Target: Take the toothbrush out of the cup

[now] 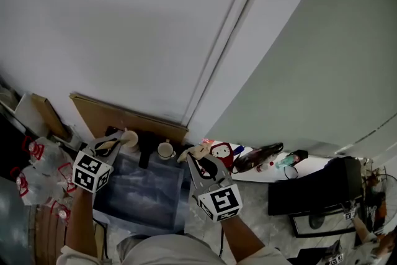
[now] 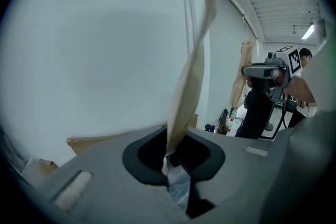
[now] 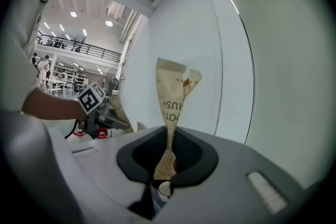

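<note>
The left tool (image 2: 173, 165) is clamped on the lower end of a long cream paper strip (image 2: 191, 71), which rises twisted toward the top of the left gripper view. The right tool (image 3: 165, 165) is clamped on the lower end of a toothbrush packet (image 3: 170, 97), upright at frame centre. In the head view, the cup (image 1: 165, 150) stands at lower centre between both tools.

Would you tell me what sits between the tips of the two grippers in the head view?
In the head view, a small white cup and a dark object sit between the left gripper and the right gripper.
</note>
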